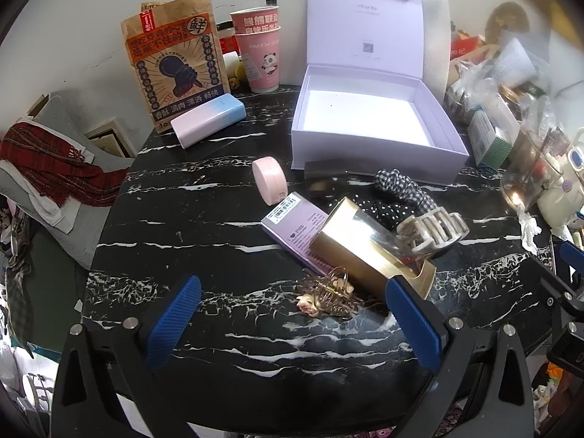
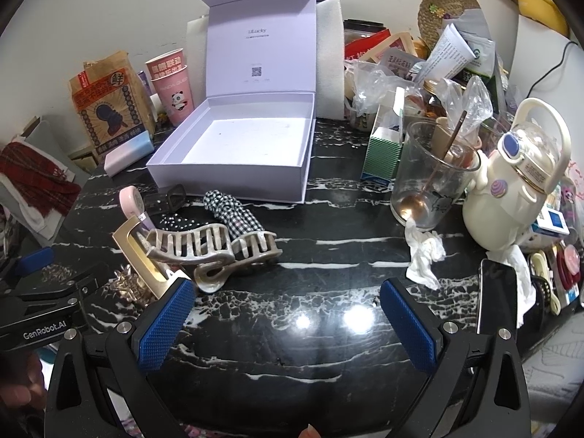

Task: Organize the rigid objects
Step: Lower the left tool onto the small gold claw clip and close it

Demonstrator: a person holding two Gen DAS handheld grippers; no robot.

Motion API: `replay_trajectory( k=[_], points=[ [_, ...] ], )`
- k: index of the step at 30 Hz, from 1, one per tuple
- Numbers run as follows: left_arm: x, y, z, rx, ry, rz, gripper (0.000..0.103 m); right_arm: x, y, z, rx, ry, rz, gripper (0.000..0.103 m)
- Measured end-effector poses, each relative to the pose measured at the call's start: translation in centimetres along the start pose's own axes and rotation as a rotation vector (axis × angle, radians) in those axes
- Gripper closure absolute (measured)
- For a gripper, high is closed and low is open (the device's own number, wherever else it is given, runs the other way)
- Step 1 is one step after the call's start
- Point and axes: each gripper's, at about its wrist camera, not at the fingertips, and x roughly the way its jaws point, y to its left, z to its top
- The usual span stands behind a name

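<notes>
Two grippers are hovering over a black marble-patterned table [image 1: 204, 328], each with its blue-padded fingers spread wide and gripping nothing. Between the fingers of the left gripper [image 1: 292, 314] a gold wire hair clip [image 1: 330, 292] is lying on the tabletop, and just past its right finger a gold box [image 1: 365, 244] is resting tilted on a lilac carton [image 1: 292, 226] that is showing a barcode sticker and small print too fine to read. Beyond the gold box a cream claw clip [image 1: 432, 230] is sitting against a gingham scrunchie [image 1: 401, 186], with a round pink compact [image 1: 268, 179] off to the left. Farther ahead an open lilac gift box [image 1: 372, 124] is standing empty, its raised lid reading "LiLucky" above a QR code in the right wrist view. Ahead and to the left, a pink-and-blue case [image 1: 208, 120] is lying before a brown paper bag [image 1: 171, 62] printed with Chinese characters, beside stacked pink cups [image 1: 259, 47] marked "PANDA" with a panda drawing. The right gripper [image 2: 286, 314] is hanging over bare table, with the claw clip just beyond its left finger. The left gripper's body, seen from there, is carrying the lettering "GenRobot.AI".
</notes>
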Motion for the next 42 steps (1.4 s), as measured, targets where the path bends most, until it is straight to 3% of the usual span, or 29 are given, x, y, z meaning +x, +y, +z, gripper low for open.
replay_trajectory(
  k=[8,22,35,42],
  points=[
    [0.8,0.6,-1.2,-0.001,0.028,-0.021,0.000,0.4,0.2,-0.7,-0.006,0.012,0.040,0.000],
    [4.2,0.8,-3.3,0.030,0.074,-0.138,0.000,2.9,-0.2,-2.6,0.030,0.079,0.117,0.000],
    [7.0,-0.2,-2.6,0.087,0.077,-0.199,0.000,5.1,0.0,-1.9,0.031,0.097,0.176,0.000],
    [7.7,-0.1,-2.5,0.087,0.089,-0.236,0.017,6.2,0.3,-0.9,0.028,0.112,0.216,0.000]
  ],
)
